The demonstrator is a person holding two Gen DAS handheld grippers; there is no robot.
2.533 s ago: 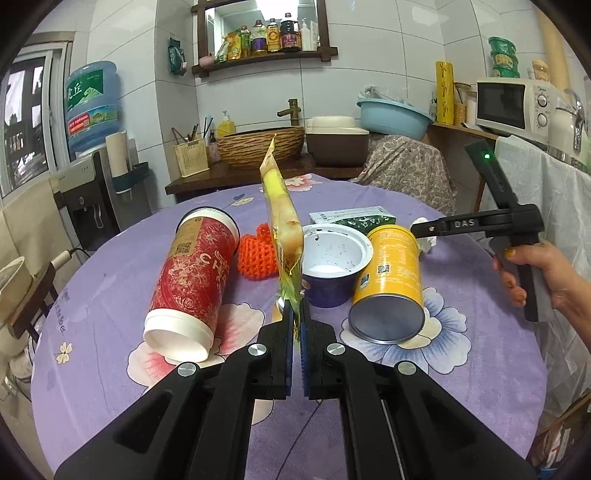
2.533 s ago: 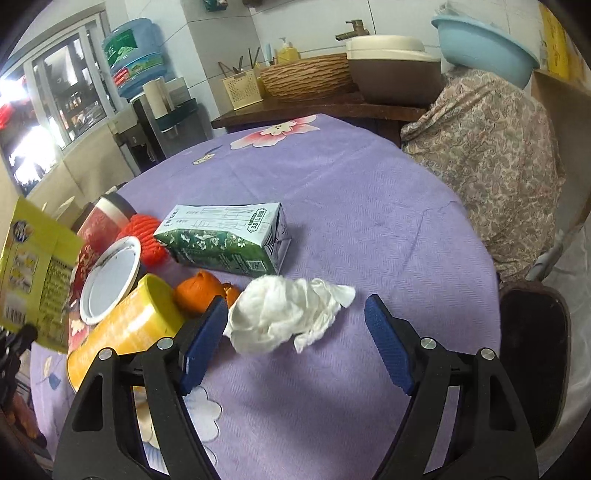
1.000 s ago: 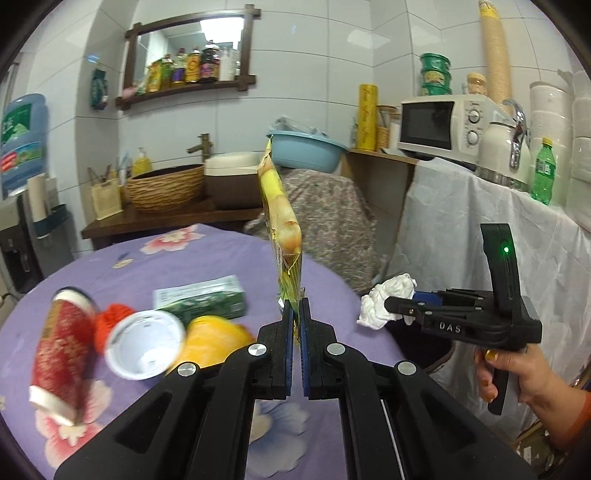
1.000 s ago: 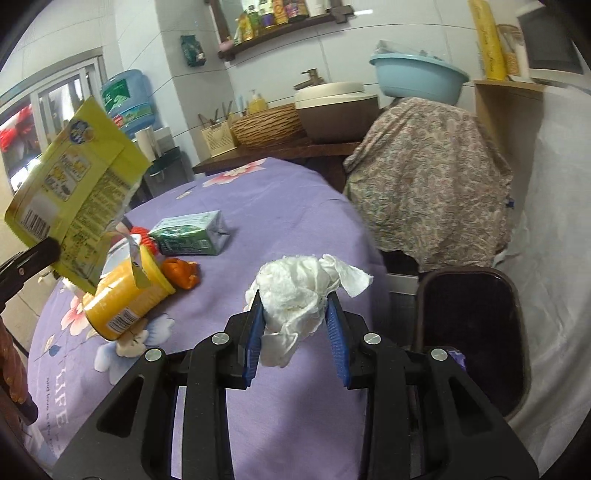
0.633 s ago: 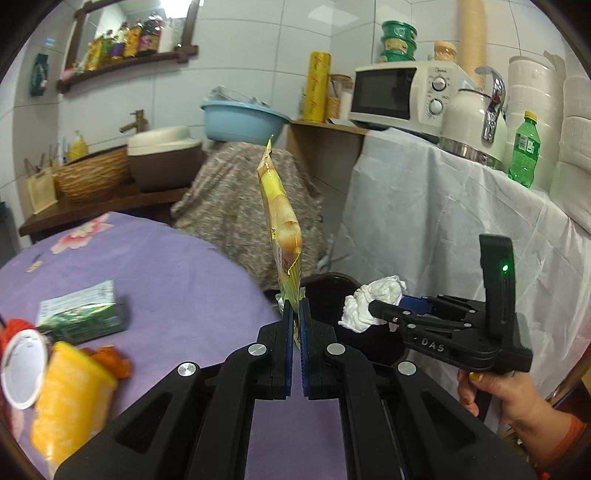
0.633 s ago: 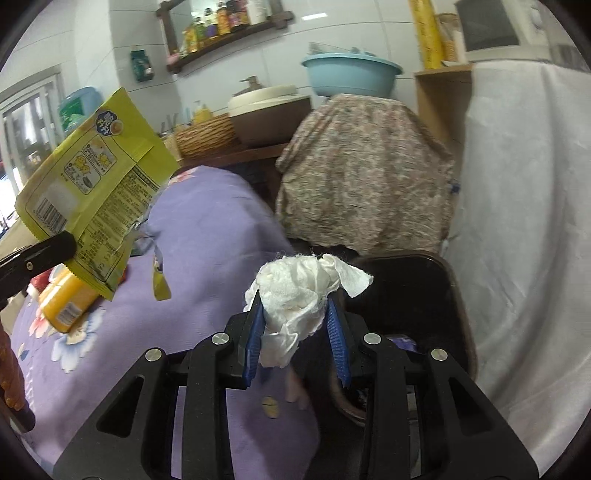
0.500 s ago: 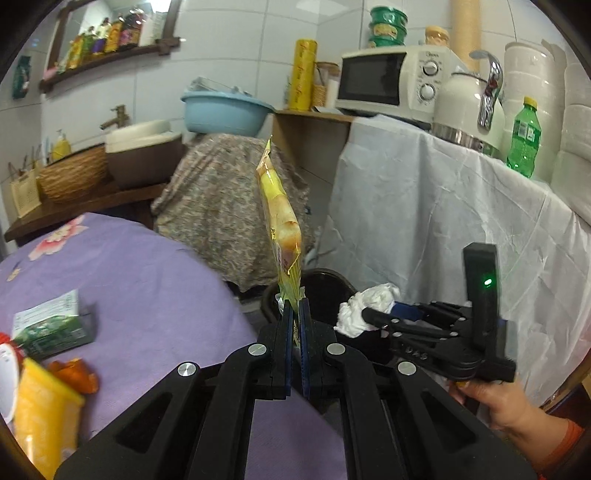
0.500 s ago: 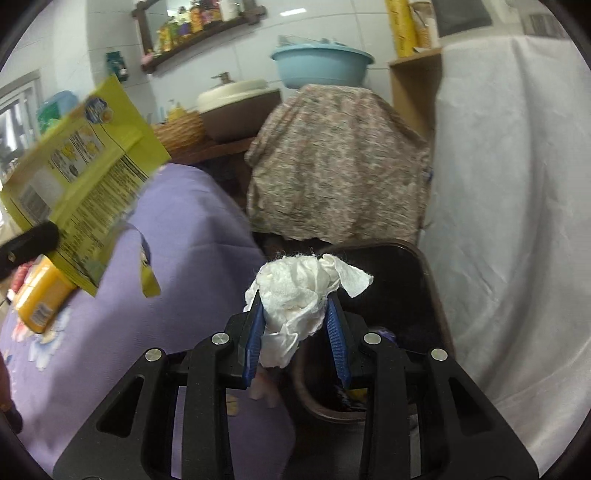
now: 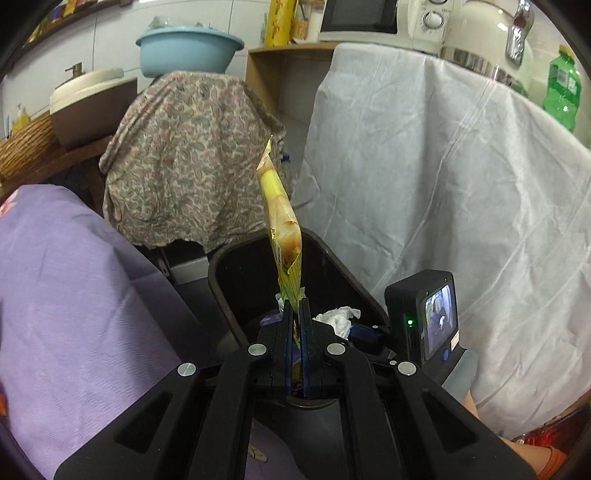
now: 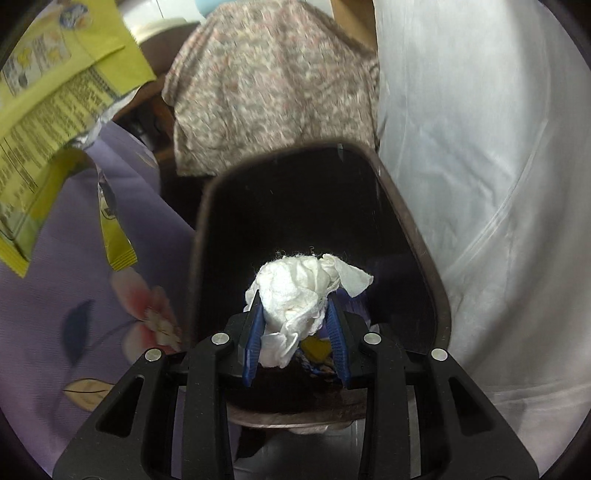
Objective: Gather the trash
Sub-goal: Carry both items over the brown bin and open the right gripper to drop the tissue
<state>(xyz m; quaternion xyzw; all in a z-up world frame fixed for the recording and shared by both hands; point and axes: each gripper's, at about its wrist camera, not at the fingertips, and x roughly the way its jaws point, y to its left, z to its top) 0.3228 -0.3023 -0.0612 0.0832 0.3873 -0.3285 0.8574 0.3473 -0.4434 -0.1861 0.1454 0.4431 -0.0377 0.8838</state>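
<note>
My left gripper [image 9: 294, 314] is shut on the bottom edge of a yellow snack wrapper [image 9: 282, 229], which stands up edge-on over the dark trash bin [image 9: 221, 284]. The same wrapper [image 10: 48, 110] shows flat at the upper left of the right wrist view. My right gripper [image 10: 295, 314] is shut on a crumpled white tissue [image 10: 299, 291] and hangs over the mouth of the bin [image 10: 413, 229]. In the left wrist view the tissue [image 9: 338, 318] and the right gripper's body with its small screen [image 9: 437, 321] sit just right of my left fingers. Some coloured trash lies at the bin's bottom.
The purple flowered tablecloth [image 9: 74, 295] drops off at the left of the bin. A paisley cloth [image 9: 192, 162] covers furniture behind it, and a white sheet [image 9: 443, 192] hangs on the right. A blue basin [image 9: 188, 51] and a microwave [image 9: 362, 18] stand on the counter beyond.
Both grippers have swung from the table toward the bin and sunk, so the bin now fills the middle of both views. The wrapper and the tissue stay gripped.
</note>
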